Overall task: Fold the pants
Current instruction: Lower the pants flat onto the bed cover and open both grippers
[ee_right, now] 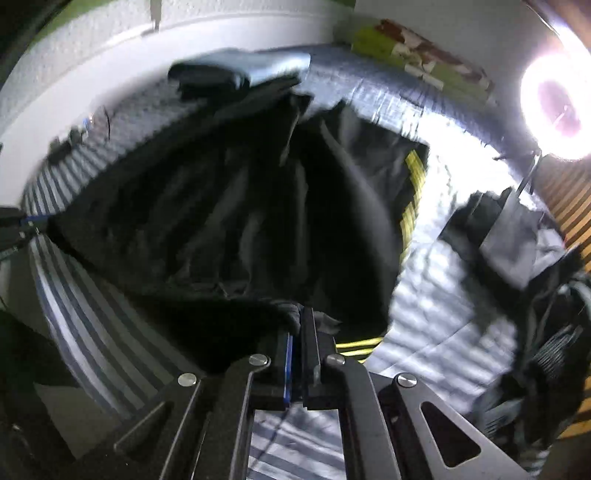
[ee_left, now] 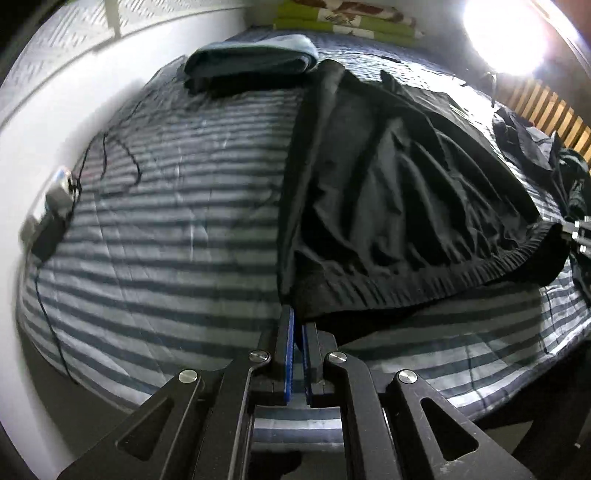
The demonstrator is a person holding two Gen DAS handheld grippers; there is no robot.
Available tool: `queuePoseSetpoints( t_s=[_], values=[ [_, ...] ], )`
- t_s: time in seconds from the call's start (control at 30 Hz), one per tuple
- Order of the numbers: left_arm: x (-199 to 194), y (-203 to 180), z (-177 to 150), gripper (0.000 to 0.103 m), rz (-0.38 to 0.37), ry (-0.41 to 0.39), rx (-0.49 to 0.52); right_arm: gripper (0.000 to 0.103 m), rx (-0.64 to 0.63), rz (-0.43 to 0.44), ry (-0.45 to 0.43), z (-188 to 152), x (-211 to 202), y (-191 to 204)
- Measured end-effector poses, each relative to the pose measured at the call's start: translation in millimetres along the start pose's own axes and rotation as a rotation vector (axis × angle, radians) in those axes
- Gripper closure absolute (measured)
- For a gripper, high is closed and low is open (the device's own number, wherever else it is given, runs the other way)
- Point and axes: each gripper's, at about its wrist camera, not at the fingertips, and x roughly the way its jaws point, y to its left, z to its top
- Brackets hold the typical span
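The left gripper (ee_left: 298,321) pinches one waistband corner of the black pants (ee_left: 399,177), the right gripper (ee_right: 301,317) the other; both tilt steeply down. The pants spread across the striped bed (ee_left: 166,221). Far off lies a folded blue garment (ee_left: 251,62); dark clothes (ee_right: 517,258) pile right.

The pants (ee_left: 399,206) are showing black, with a ribbed waistband (ee_left: 443,280) in the same black and a yellow stripe (ee_right: 412,206) along one side. The bed cover (ee_left: 166,221) is showing pale grey and dark blue-grey stripes. A folded garment (ee_left: 251,59) at its far end is looking dusty blue. The left hand-held gripper (ee_left: 298,325) is showing black with blue pads, and the right hand-held gripper (ee_right: 301,325) is matching it. The folded bedding (ee_left: 351,18) against the wall is showing lime green, white and brown.
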Motion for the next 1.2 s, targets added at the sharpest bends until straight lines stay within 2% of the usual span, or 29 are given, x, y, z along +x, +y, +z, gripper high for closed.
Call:
queuePoseSetpoints(
  t_s=[0.07,0.1,0.13,0.2,0.23,0.27,0.3,0.47,0.57,0.6,0.63,0.67,0.7,0.73,0.8,0.87,0.97,1.03,1.1,1.13,1.17,1.2],
  values=[
    [5.6,0.7,-4.0,0.096,0.007,0.010,0.014,0.098,0.021,-0.021,-0.009,-9.8,1.7,0.2],
    [5.1,1.8,-8.0,0.095,0.013,0.002,0.028,0.093,0.039,-0.023,-0.015,-13.6,0.9,-2.8],
    [4.3,0.2,-9.7,0.090,0.025,-0.005,0.051,0.088,0.053,-0.016,-0.017,-14.8,0.4,-8.4],
    [-1.2,-6.6,-13.5,0.071,0.053,-0.032,0.113,0.083,0.075,-0.011,-0.024,-18.4,-8.4,-12.3],
    [-4.0,-11.2,-16.5,0.057,0.071,-0.049,0.147,0.077,0.083,-0.016,-0.030,-24.3,-11.0,-16.6],
    [-6.4,-12.3,-14.0,0.048,0.084,-0.064,0.171,0.073,0.090,-0.022,-0.033,-26.6,-11.4,-22.5],
    [-7.2,-17.1,-12.8,0.046,0.095,-0.073,0.201,0.070,0.099,-0.029,-0.035,-28.4,-11.8,-23.2],
    [8.3,-47.2,-4.7,0.046,0.177,-0.070,0.378,0.068,0.158,-0.007,-0.026,-44.6,-11.3,-32.9],
    [20.9,-57.2,-1.0,0.046,0.187,-0.054,0.435,0.068,0.175,-0.002,-0.025,-53.2,-10.3,-32.4],
    [24.2,-58.6,1.2,0.046,0.182,-0.051,0.442,0.068,0.183,-0.001,-0.022,-56.3,-9.5,-32.6],
    [26.5,-60.8,4.1,0.052,0.179,-0.050,0.453,0.068,0.194,0.003,-0.022,-58.6,-8.7,-33.2],
    [27.2,-62.8,8.3,0.069,0.179,-0.059,0.458,0.068,0.208,0.008,-0.021,-60.5,-7.6,-34.3],
    [28.1,-63.1,12.6,0.081,0.175,-0.060,0.449,0.067,0.224,0.009,-0.018,-61.8,-6.0,-35.2],
    [27.7,-60.8,18.0,0.102,0.163,-0.057,0.421,0.066,0.239,0.007,-0.016,-62.6,-4.4,-35.9],
    [20.6,-45.6,31.8,0.103,0.117,-0.079,0.321,0.065,0.254,-0.007,-0.013,-63.5,-2.7,-35.2],
    [10.4,-26.9,37.7,0.103,0.119,-0.110,0.247,0.064,0.242,-0.034,-0.021,-64.3,-3.9,-30.8],
    [-3.1,9.9,43.8,0.103,0.072,-0.129,0.138,0.061,0.205,-0.082,-0.036,-65.2,-7.6,-21.8],
    [-7.6,15.2,38.4,0.103,0.050,-0.117,0.166,0.061,0.200,-0.075,-0.039,-65.0,-9.1,-19.5],
    [-7.8,8.7,27.7,0.098,0.018,-0.078,0.244,0.061,0.209,-0.065,-0.039,-62.7,-9.1,-20.7],
    [-6.5,-0.9,18.8,0.086,0.029,-0.066,0.301,0.061,0.212,-0.060,-0.039,-61.1,-8.6,-21.6],
    [-4.1,-8.3,14.3,0.056,0.034,-0.054,0.339,0.061,0.215,-0.059,-0.038,-58.7,-7.7,-22.8],
    [-1.0,-19.3,7.8,0.040,0.044,-0.046,0.394,0.061,0.217,-0.059,-0.037,-56.8,-7.2,-23.5]
  ],
)
